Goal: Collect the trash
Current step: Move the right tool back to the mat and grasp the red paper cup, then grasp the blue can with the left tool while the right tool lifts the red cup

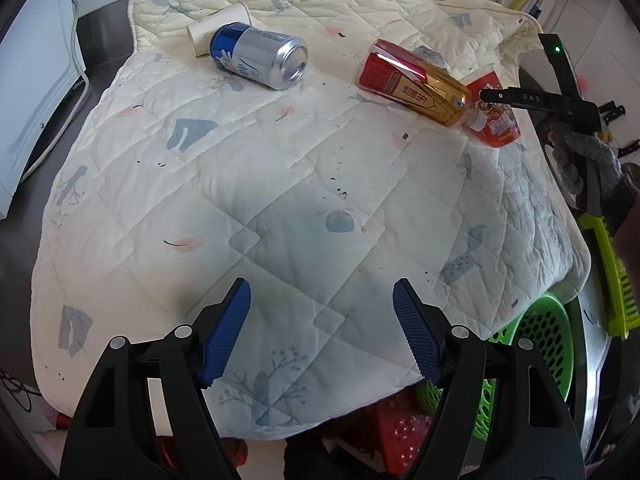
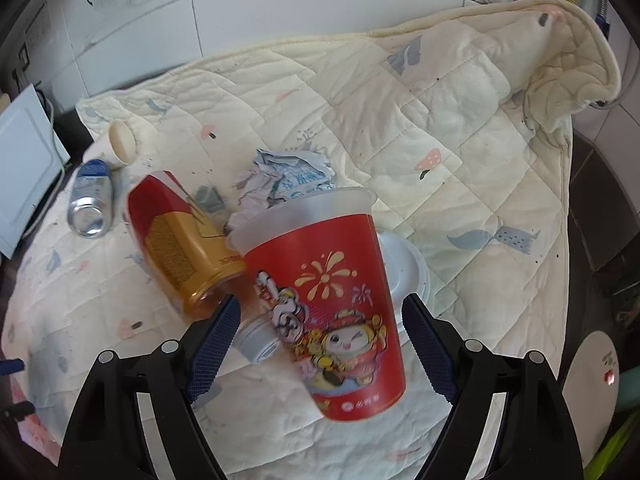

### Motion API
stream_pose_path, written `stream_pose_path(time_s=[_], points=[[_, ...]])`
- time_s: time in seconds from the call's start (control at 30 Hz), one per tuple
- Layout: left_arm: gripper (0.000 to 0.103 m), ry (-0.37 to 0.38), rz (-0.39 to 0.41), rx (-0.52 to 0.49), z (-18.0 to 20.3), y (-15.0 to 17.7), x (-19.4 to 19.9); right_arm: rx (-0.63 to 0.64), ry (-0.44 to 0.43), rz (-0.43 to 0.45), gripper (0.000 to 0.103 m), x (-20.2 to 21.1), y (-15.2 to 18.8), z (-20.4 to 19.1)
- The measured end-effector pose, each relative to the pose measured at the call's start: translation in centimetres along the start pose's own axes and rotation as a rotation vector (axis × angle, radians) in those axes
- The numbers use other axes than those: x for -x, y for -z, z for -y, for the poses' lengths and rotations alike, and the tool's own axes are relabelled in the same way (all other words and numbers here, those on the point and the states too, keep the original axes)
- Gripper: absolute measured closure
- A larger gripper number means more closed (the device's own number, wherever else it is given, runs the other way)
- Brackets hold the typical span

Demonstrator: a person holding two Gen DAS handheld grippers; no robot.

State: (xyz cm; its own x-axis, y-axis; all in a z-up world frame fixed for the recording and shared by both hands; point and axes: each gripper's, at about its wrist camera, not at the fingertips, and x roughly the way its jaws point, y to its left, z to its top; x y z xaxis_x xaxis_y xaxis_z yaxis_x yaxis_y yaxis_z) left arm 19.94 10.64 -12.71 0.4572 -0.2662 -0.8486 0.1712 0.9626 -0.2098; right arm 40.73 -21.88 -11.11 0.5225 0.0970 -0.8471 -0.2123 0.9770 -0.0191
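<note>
**Trash scattered on the quilted pad**

On the left wrist view, our left tool (image 1: pixel 322 330) hangs released above the quilted pad (image 1: pixel 248 184), gripping nothing. Far ahead lie a blue-and-silver can (image 1: pixel 260 56) touching a paper cup (image 1: pixel 218 28), and a red-and-gold bottle (image 1: pixel 416 80) on its side.

From the right wrist view, our right tool (image 2: pixel 320 344) stands spread wide around a red plastic cup (image 2: pixel 332 304), pads apart from its wall. Beside it lies the bottle (image 2: pixel 180 236), with crumpled paper (image 2: pixel 284 180) behind and a white lid (image 2: pixel 404 268) underneath.
</note>
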Motion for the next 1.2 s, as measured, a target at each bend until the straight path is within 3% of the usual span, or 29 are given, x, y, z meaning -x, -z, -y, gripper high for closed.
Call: stream_pose_path(time_s=[0.37,0.47,0.6,0.87,1.2], points=[[0.03,0.004,0.016,0.033,-2.0,-3.0,-0.1,0.014,0.019,-0.042,0.023,-3.0,-1.0,0.1],[0.03,-0.011,0.038,0.045,-2.6,-4.5,0.2,0.014,0.022,-0.056,0.03,-3.4,-0.9,0.1],[0.03,-0.03,0.069,0.067,-3.6,-7.0,0.5,0.025,0.039,-0.044,0.031,-3.1,-0.7,-0.3],[0.026,-0.036,0.12,0.177,-6.0,-13.3,-0.5,0.013,0.054,0.003,0.032,-0.2,0.2,-0.5],[0.025,0.023,0.092,0.375,-9.6,-19.9,-5.4,-0.052,0.017,0.082,0.032,5.5,2.8,-1.2]])
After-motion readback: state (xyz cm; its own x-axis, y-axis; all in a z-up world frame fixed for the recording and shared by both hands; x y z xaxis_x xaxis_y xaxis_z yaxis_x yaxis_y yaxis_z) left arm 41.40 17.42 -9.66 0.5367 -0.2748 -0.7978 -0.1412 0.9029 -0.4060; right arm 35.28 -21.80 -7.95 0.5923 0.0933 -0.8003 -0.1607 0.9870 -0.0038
